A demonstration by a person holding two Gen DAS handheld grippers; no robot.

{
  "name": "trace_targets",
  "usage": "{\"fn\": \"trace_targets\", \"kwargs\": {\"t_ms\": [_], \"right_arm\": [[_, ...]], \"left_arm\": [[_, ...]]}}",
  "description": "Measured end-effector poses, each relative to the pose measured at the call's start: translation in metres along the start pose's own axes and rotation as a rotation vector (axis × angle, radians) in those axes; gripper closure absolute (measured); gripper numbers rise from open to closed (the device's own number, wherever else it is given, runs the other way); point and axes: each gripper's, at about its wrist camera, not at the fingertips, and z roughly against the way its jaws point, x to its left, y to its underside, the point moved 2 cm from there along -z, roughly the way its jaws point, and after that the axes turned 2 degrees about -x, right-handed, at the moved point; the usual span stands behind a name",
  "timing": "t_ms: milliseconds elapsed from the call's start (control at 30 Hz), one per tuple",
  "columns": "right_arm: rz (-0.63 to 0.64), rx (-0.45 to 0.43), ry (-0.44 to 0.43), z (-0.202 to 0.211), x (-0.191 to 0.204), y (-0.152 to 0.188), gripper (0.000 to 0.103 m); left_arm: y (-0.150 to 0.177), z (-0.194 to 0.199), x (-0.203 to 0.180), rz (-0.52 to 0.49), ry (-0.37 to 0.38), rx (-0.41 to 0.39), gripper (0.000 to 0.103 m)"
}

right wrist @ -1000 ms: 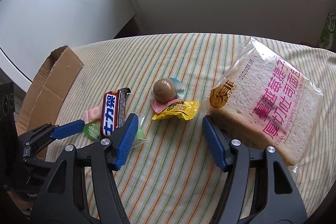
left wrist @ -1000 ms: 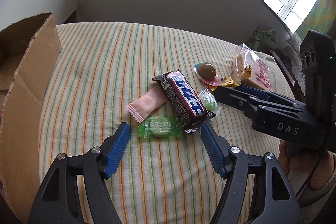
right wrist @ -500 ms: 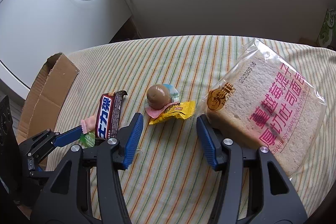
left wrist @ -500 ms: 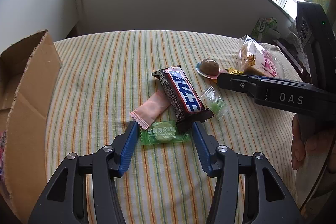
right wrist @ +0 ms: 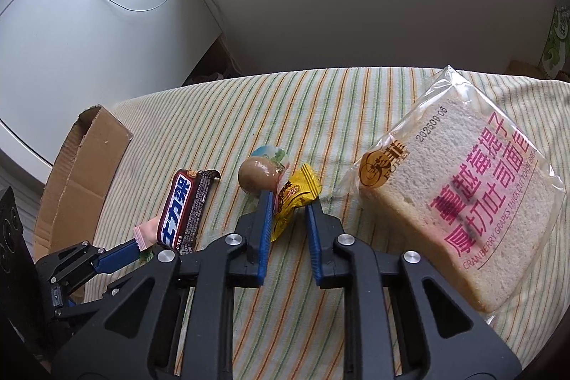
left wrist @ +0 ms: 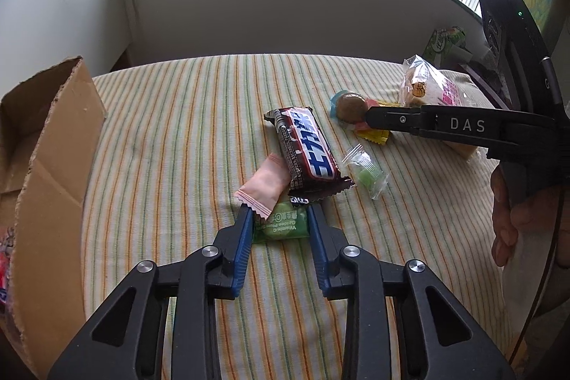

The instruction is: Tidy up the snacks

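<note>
My left gripper (left wrist: 279, 212) is closing, its blue pads touching both ends of a green candy packet (left wrist: 281, 225) on the striped cloth. A pink packet (left wrist: 265, 186) and a dark chocolate bar (left wrist: 306, 148) overlap just beyond it. My right gripper (right wrist: 288, 202) is closing too, and a yellow candy packet (right wrist: 295, 198) stands crumpled between its pads. A brown egg in its wrapper (right wrist: 256, 175) lies against the left pad's tip. In the left wrist view the right gripper's black fingers (left wrist: 392, 123) reach in from the right, held by a hand (left wrist: 513, 209).
An open cardboard box (left wrist: 46, 166) stands at the table's left edge. A bagged bread slice (right wrist: 459, 205) lies right of the right gripper. A clear-wrapped green sweet (left wrist: 367, 171) sits beside the chocolate bar. A wall and window ledge rise behind the striped table (left wrist: 178, 130).
Both pairs of jaws have narrowed from wide apart. The left ones now flank and touch the green packet. The right ones squeeze the yellow packet, which has crumpled upright.
</note>
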Motion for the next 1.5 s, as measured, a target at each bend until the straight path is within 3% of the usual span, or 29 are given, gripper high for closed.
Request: {"fn": "trace_targets", "kwargs": {"t_ms": [267, 533, 700, 867, 1033, 1200, 1300, 1367, 1400, 1433, 1500], "right_arm": [[0.017, -0.033, 0.016, 0.026, 0.006, 0.016, 0.091], [0.032, -0.009, 0.039, 0.07, 0.009, 0.065, 0.091], [0.079, 0.039, 0.133, 0.083, 0.005, 0.093, 0.089], [0.057, 0.01, 0.14, 0.09, -0.003, 0.096, 0.084], [0.077, 0.036, 0.183, 0.09, -0.014, 0.104, 0.082], [0.031, 0.019, 0.16, 0.092, -0.026, 0.101, 0.08], [0.004, -0.002, 0.151, 0.089, -0.031, 0.093, 0.071], [0.004, -0.011, 0.148, 0.085, -0.03, 0.089, 0.071], [0.004, -0.012, 0.146, 0.083, -0.03, 0.088, 0.073], [0.008, -0.015, 0.147, 0.082, -0.028, 0.087, 0.087], [0.021, -0.02, 0.148, 0.081, -0.025, 0.086, 0.091]], "left_arm": [[0.008, 0.014, 0.009, 0.059, 0.069, -0.016, 0.079], [0.02, 0.034, 0.01, 0.069, 0.093, -0.022, 0.083], [0.028, 0.041, 0.002, 0.072, 0.106, -0.02, 0.083], [0.035, 0.037, 0.003, 0.079, 0.104, -0.008, 0.083], [0.039, 0.046, 0.002, 0.079, 0.105, -0.015, 0.083], [0.035, 0.045, -0.002, 0.075, 0.105, -0.021, 0.083], [0.035, 0.046, -0.002, 0.074, 0.107, -0.024, 0.083], [0.033, 0.047, -0.003, 0.074, 0.108, -0.029, 0.083], [0.032, 0.047, -0.003, 0.074, 0.109, -0.032, 0.083], [0.031, 0.048, -0.004, 0.073, 0.11, -0.035, 0.083], [0.03, 0.049, -0.004, 0.071, 0.111, -0.041, 0.083]]}}
